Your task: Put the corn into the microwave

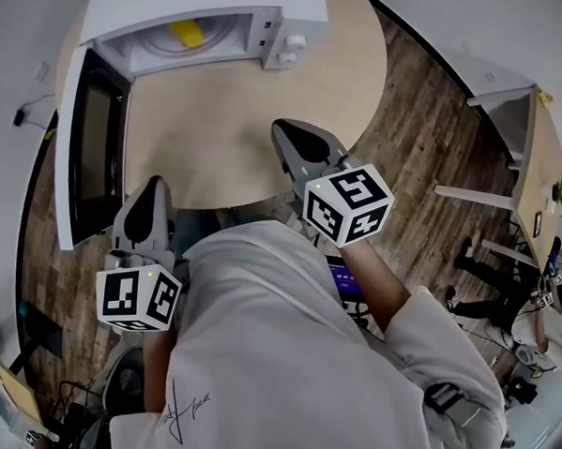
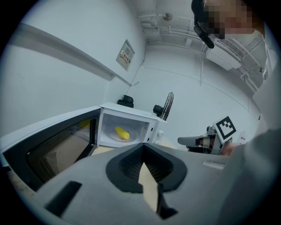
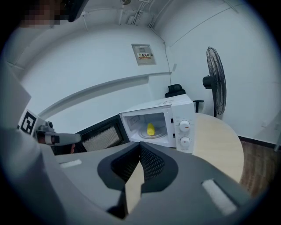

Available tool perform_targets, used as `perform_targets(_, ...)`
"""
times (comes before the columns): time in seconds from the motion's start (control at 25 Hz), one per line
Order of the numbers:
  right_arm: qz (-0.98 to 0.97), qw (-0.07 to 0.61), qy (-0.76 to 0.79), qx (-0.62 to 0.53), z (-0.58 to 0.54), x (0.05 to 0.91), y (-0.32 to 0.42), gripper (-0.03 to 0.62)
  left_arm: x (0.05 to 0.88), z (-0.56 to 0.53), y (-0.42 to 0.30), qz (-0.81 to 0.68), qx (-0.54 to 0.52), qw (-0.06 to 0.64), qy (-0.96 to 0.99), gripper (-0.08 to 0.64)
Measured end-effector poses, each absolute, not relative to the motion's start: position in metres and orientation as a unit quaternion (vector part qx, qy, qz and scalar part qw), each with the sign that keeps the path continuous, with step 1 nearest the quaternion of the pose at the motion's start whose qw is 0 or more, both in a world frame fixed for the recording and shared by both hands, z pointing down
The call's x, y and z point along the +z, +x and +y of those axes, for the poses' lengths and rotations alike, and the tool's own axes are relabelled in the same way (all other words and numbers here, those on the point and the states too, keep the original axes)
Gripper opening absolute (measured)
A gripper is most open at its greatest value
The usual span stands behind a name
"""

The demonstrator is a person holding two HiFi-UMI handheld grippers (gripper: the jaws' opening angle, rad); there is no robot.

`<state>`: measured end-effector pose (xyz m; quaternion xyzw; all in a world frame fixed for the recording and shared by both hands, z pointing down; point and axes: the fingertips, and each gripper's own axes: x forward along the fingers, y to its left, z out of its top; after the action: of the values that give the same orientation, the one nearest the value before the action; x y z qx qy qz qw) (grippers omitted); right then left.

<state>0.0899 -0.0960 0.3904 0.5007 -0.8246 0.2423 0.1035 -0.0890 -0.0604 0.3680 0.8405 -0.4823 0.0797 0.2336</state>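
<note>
The yellow corn (image 1: 186,31) lies on the glass turntable inside the white microwave (image 1: 289,17), whose door (image 1: 89,144) hangs wide open to the left. In both gripper views the corn (image 2: 122,132) (image 3: 150,129) lies in the lit cavity, well ahead of the jaws. My left gripper (image 1: 153,186) hovers at the table's near edge beside the open door, shut and empty. Further right over the table, my right gripper (image 1: 284,130) is also shut with nothing in it. Each gripper view shows its own jaws (image 2: 141,151) (image 3: 139,147) meeting at the tips.
The microwave stands at the back of a round wooden table (image 1: 256,107). A standing fan (image 3: 217,83) is behind the table by the white wall. Wooden floor (image 1: 418,146) surrounds the table. A desk (image 1: 531,159) and a seated person (image 1: 539,313) are far right.
</note>
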Motion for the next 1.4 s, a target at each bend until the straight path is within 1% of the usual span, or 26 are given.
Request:
perform_targets(0.32,-0.824,0.102,0.501,0.244,-0.075,0.391,0.086,0.011,0.375,-0.059,-0.104,-0.507,0.074,0.253,0.820,-0.011)
perform_targets(0.68,-0.827,0.115,0.491,0.248,-0.062,0.388,0.084,0.011,0.384,-0.052,-0.114,-0.513,0.092,0.253,0.815,-0.011)
perform_targets(0.96,-0.833,0.122,0.467,0.272,-0.057,0.392,0.081,0.011,0.386,-0.049,-0.116,-0.509,0.094,0.254,0.817,-0.011)
perform_targets(1.4,-0.837,0.118,0.465,0.263,-0.056,0.390,0.074,0.011,0.389,-0.049,-0.120,-0.508,0.096,0.257,0.816,-0.011)
